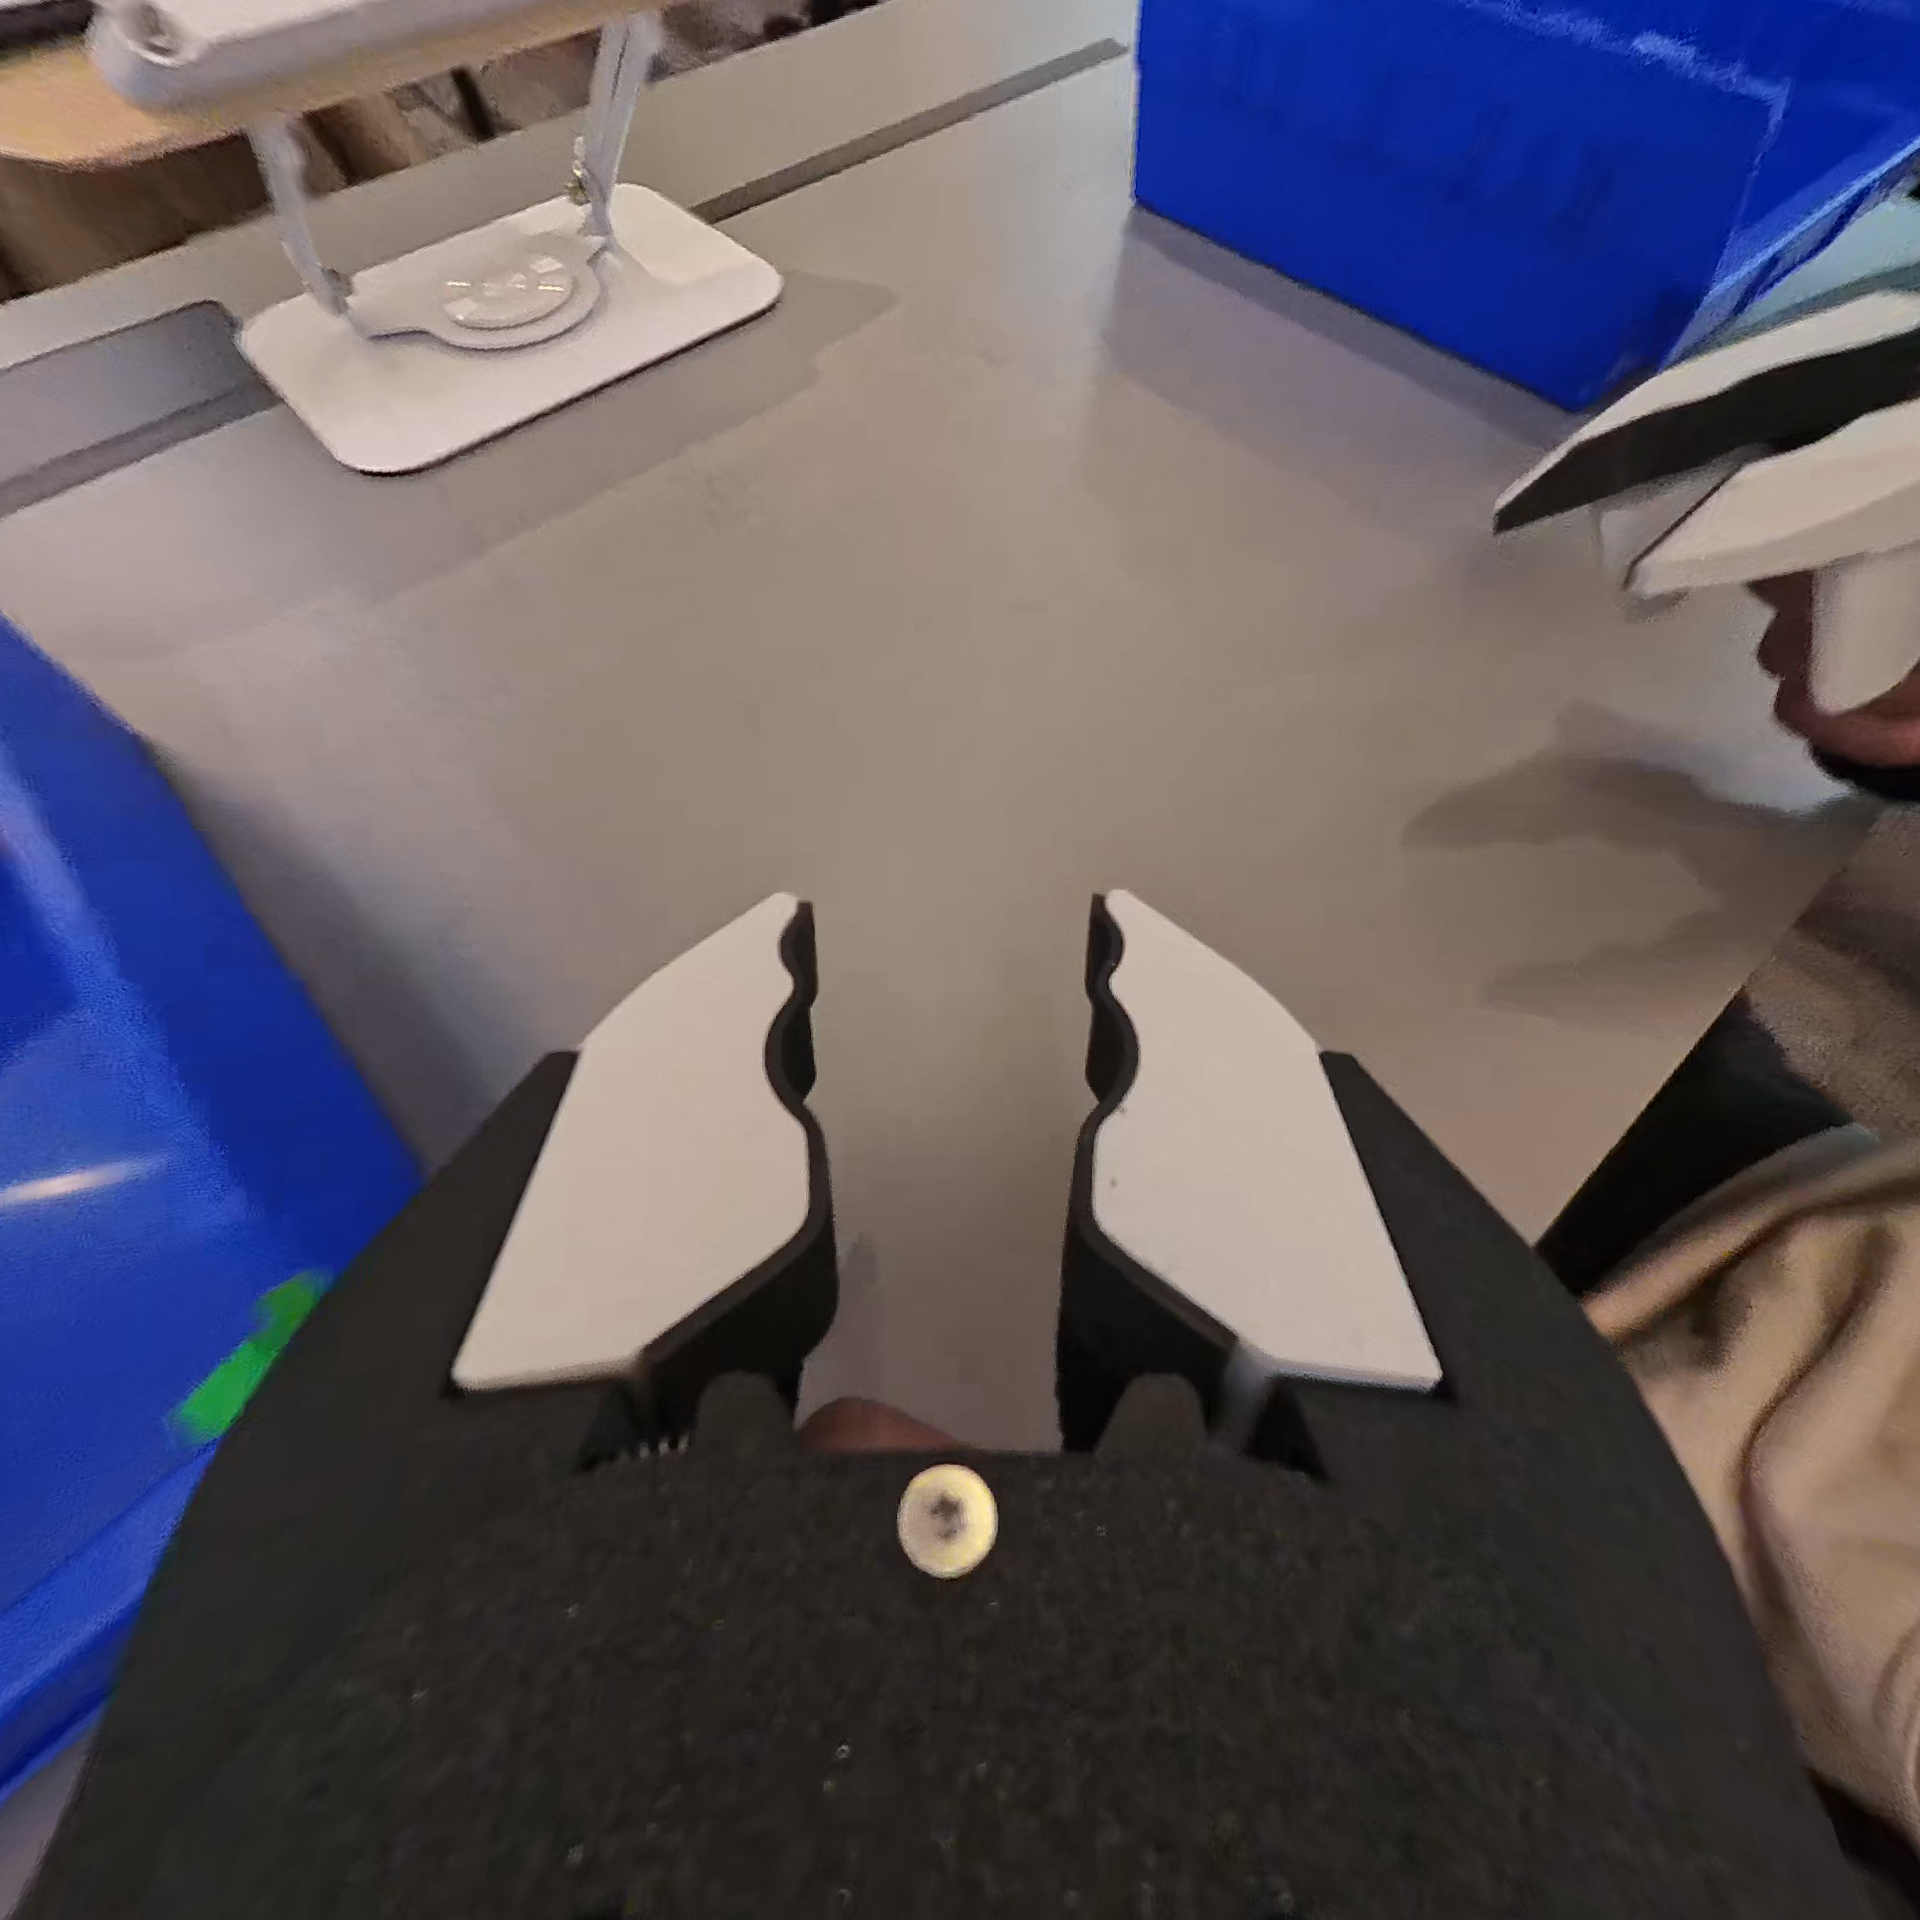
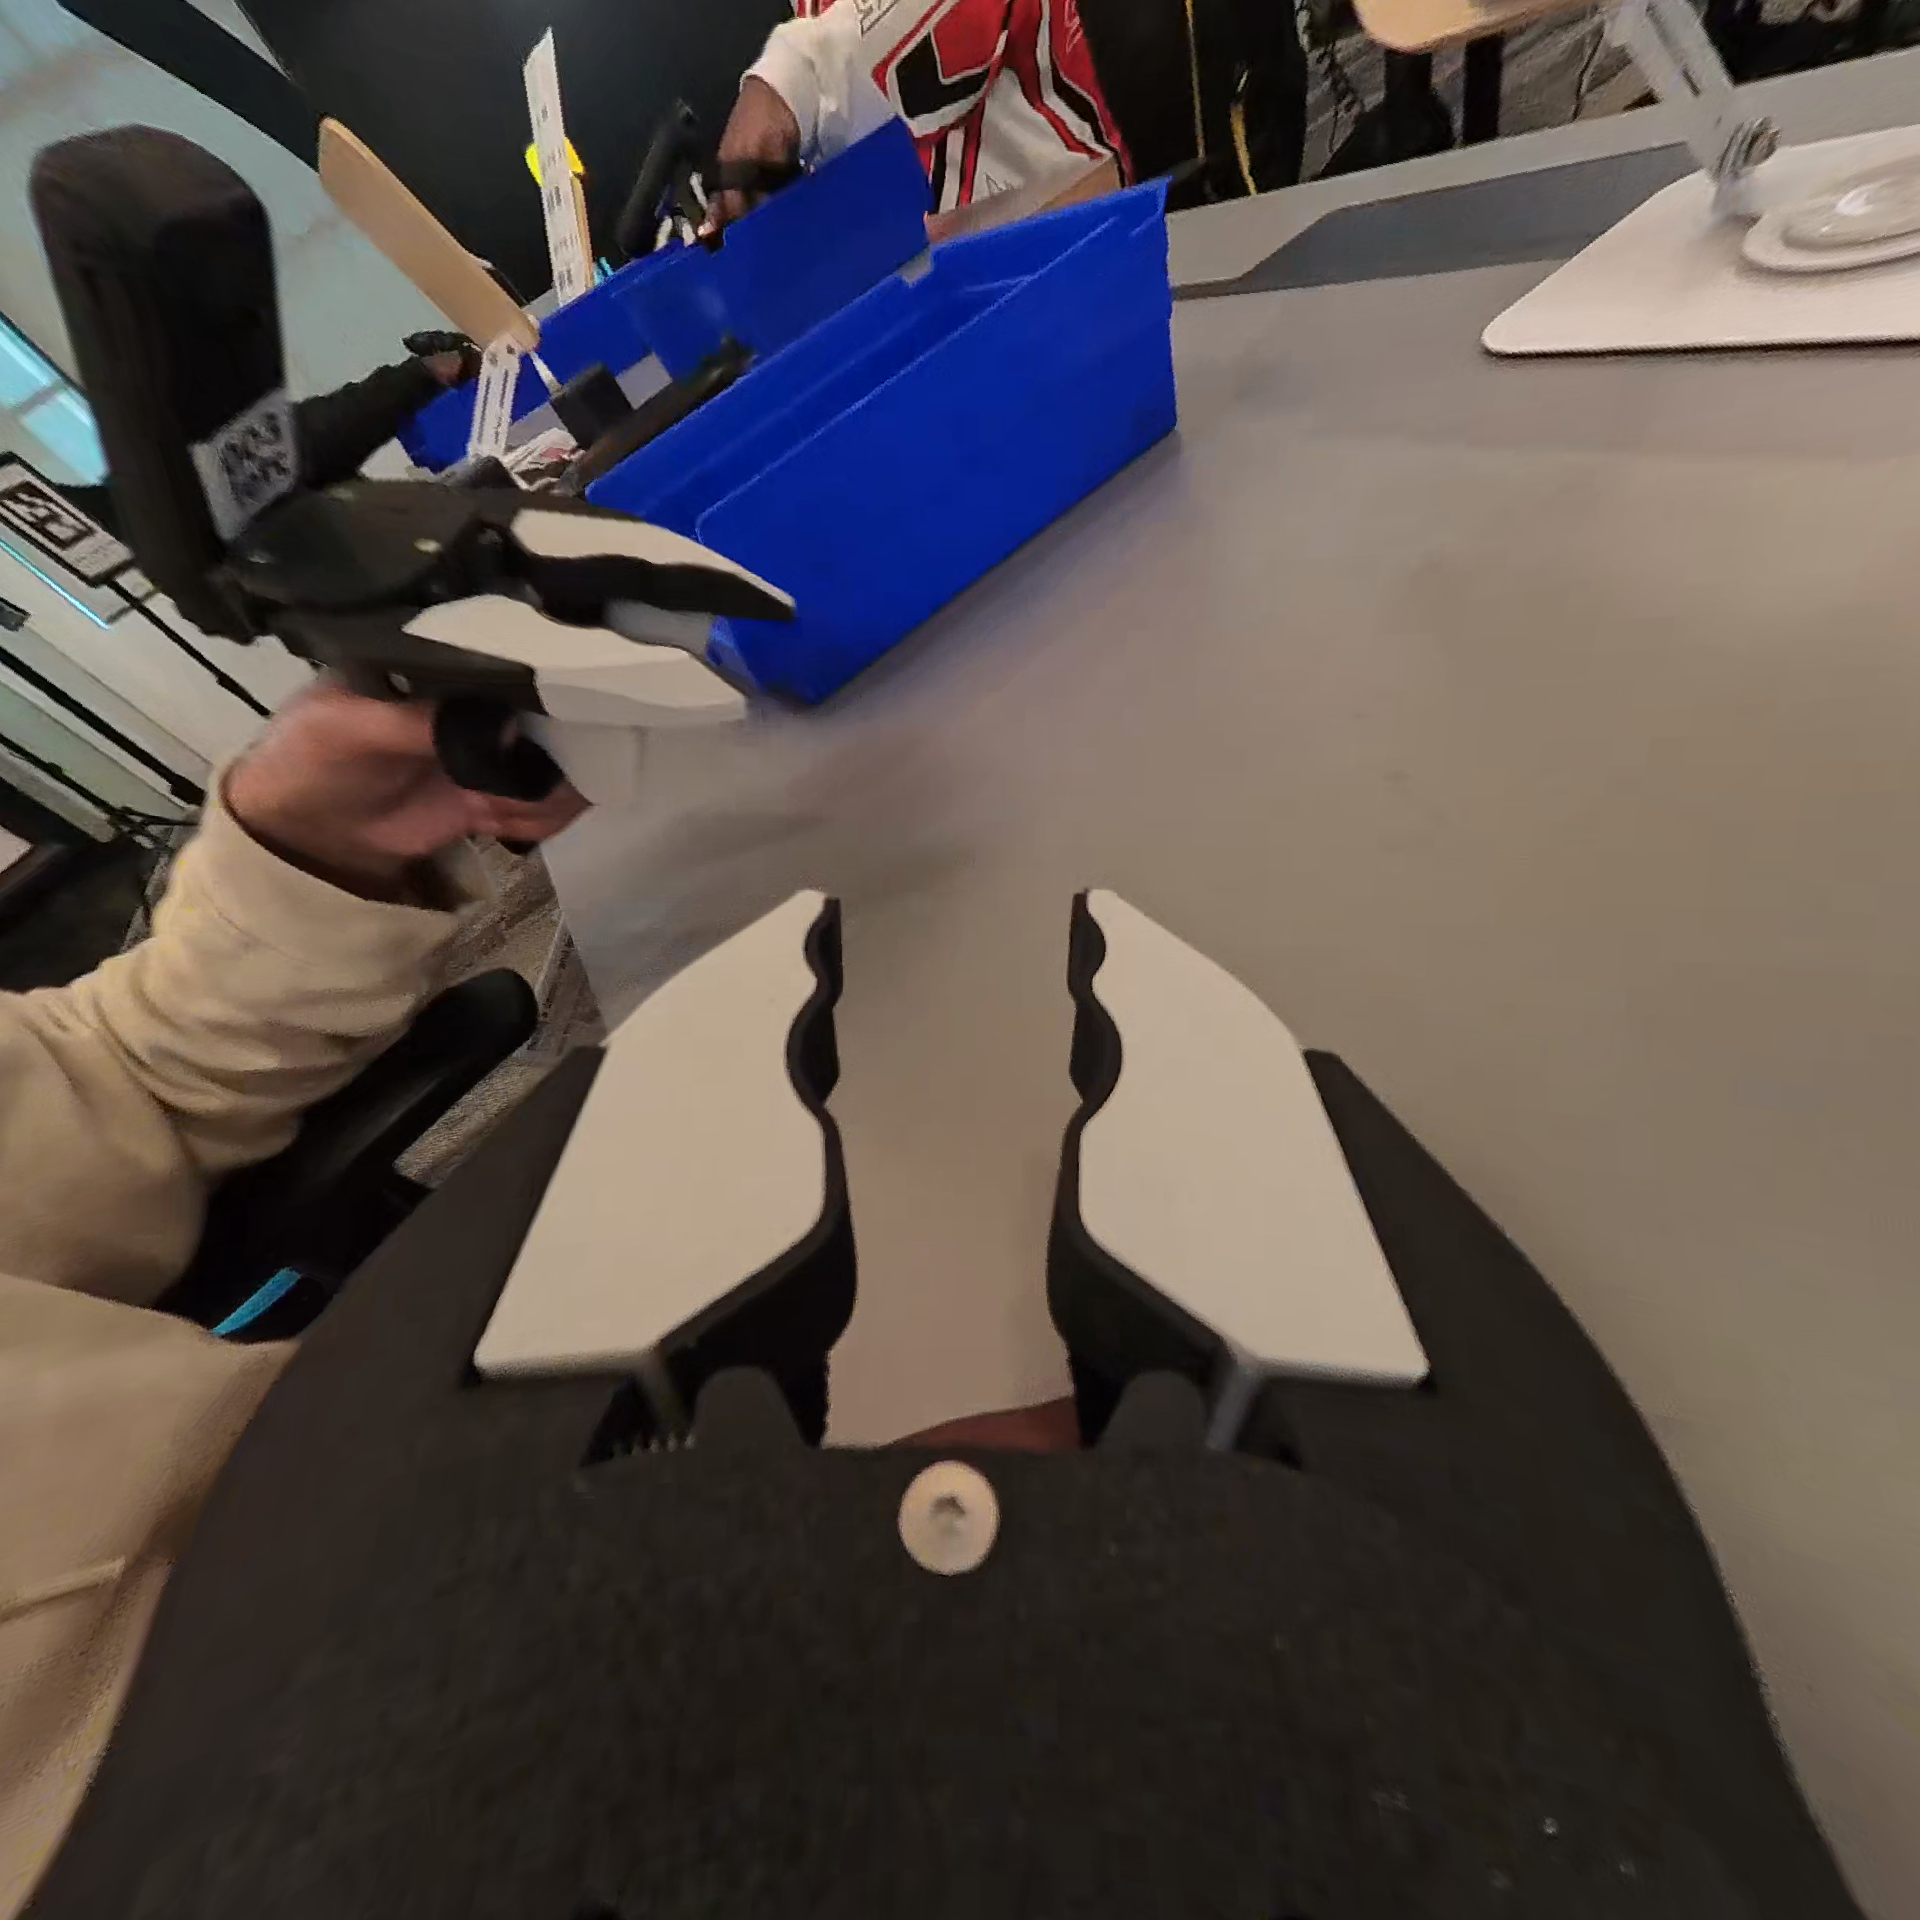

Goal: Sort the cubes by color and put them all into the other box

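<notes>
Looking through the left wrist view, I see my left gripper [image 1: 951,925] with its jaws parted, holding nothing, only bare grey surface [image 1: 935,623] between the white fingers [image 1: 665,1174]. A blue box [image 1: 1455,166] stands far right on the surface; its inside is hidden from here. A second blue box [image 1: 135,1091] fills the left edge, blurred, with a green patch [image 1: 255,1361] low against it that may be a cube, though I cannot tell. The right gripper [image 1: 1569,520] juts in from the right edge, in front of the far box; from this side I cannot tell how its jaws stand. A white stand [image 1: 509,322] sits at upper left.

In the right wrist view, my right gripper [image 2: 951,925] has its jaws apart and empty, over bare surface. The left gripper [image 2: 753,649] shows at left, held in a hand [image 2: 353,779] with a cream sleeve [image 2: 208,1018], its tips just at the near corner of a blue box [image 2: 935,436]. That box is open-topped with a divider inside; what I can see of its interior shows no cubes. Another blue box [image 2: 790,239] lies behind it, where another person's hand [image 2: 758,135] reaches. The white stand's base [image 2: 1704,270] sits at upper right.
</notes>
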Demonstrator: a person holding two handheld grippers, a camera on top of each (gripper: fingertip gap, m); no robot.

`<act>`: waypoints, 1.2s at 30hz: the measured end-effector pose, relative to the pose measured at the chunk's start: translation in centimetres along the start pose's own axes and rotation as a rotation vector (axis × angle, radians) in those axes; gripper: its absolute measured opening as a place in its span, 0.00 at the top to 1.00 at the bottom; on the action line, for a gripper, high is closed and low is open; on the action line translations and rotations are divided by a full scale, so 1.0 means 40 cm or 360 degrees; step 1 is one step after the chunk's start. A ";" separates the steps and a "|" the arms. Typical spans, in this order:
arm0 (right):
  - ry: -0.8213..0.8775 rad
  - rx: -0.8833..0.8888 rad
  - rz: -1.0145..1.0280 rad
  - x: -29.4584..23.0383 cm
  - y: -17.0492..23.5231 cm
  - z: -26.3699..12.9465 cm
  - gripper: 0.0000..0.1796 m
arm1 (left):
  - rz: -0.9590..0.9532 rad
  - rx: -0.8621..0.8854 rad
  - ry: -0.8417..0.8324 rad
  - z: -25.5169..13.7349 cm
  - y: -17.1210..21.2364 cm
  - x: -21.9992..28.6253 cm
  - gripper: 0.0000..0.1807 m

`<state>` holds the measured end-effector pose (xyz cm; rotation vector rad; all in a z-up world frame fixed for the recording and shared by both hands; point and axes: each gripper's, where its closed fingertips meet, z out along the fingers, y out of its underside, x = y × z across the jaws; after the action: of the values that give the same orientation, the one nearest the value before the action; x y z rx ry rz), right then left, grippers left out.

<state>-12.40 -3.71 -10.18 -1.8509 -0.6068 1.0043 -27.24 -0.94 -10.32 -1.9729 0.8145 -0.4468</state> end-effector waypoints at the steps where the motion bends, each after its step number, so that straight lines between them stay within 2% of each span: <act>1: 0.0001 0.0010 -0.0007 -0.001 -0.003 -0.002 0.77 | 0.0030 -0.0029 -0.0039 -0.028 0.000 -0.027 0.74; 3: -0.0033 -0.0009 0.0016 -0.011 0.001 -0.006 0.77 | 0.0092 -0.0130 -0.0148 -0.093 0.005 -0.108 0.76; 7: -0.0012 -0.0049 -0.0038 -0.005 0.014 -0.005 0.77 | 0.0211 -0.0573 -0.0313 -0.181 0.047 -0.308 0.77; 14: -0.0072 -0.0131 -0.0017 -0.008 0.039 0.011 0.77 | -0.0036 -0.1277 0.0223 -0.131 0.159 -0.407 0.76; 20: -0.0079 -0.0190 0.0002 -0.002 0.062 0.015 0.77 | -0.0073 -0.1624 0.0597 -0.108 0.237 -0.409 0.75; 26: -0.0106 -0.0240 0.0024 0.000 0.080 0.021 0.77 | -0.0122 -0.1709 0.0890 -0.092 0.274 -0.394 0.78; 28: -0.0112 -0.0248 0.0030 0.001 0.081 0.025 0.77 | -0.0150 -0.1666 0.1030 -0.090 0.268 -0.373 0.85; 29: -0.0114 -0.0255 0.0032 0.002 0.081 0.028 0.77 | -0.0121 -0.1640 0.1075 -0.091 0.266 -0.368 0.85; 32: -0.0120 -0.0262 0.0042 0.004 0.081 0.032 0.77 | -0.0028 -0.1594 0.1099 -0.094 0.268 -0.375 0.85; 36: -0.0133 -0.0267 0.0066 0.006 0.081 0.035 0.77 | 0.0066 -0.1535 0.0967 -0.099 0.261 -0.419 0.87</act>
<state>-13.44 -4.36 -13.50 -1.9821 -0.7240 1.0910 -45.36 4.64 -17.06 -2.7202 1.6780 -0.7344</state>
